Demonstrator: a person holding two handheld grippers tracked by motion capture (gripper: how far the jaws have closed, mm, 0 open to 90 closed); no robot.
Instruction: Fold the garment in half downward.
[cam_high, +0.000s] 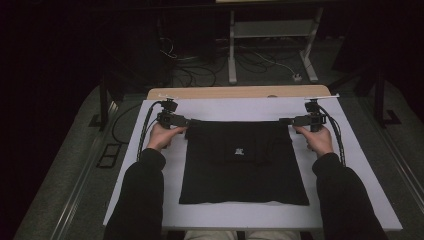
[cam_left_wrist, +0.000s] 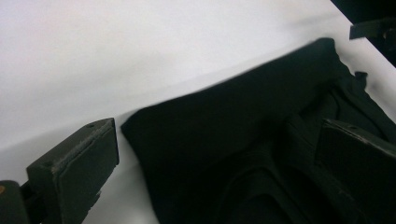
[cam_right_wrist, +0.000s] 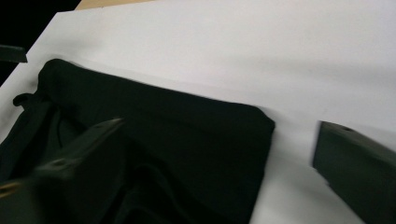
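The black cloth (cam_high: 243, 162) bears one small pale mark near its middle in the high view, a logo or label too small to read; no other writing shows on anything.

Much is hard to make out. The room beyond the table is dark, with only a pale frame (cam_high: 272, 35) and loose cables (cam_high: 200, 67) on the floor behind. Black folds on black cloth barely separate in either gripper view, and a cord or strap at the cloth's upper part is only hinted at. The person is cut off at the bottom edge, showing only dark sleeves (cam_high: 141, 200) and hands. Each gripper view also catches a dark sliver of the other gripper at its upper corner, too cropped to read.

The cloth lies flat on the white sheet (cam_high: 350, 165) that covers the table, centred between its left and right edges, its top hem well short of the far edge and its bottom hem near the near edge.

The left gripper (cam_high: 186, 121) sits at the cloth's top left corner, the right gripper (cam_high: 284, 120) at its top right corner. Both have their jaws spread wide. In the left gripper view the corner (cam_left_wrist: 140, 122) lies between the jaws, clear of the left jaw, while the right jaw stands over the cloth. In the right gripper view the corner (cam_right_wrist: 261, 122) lies likewise loose between the jaws. Neither grips anything.
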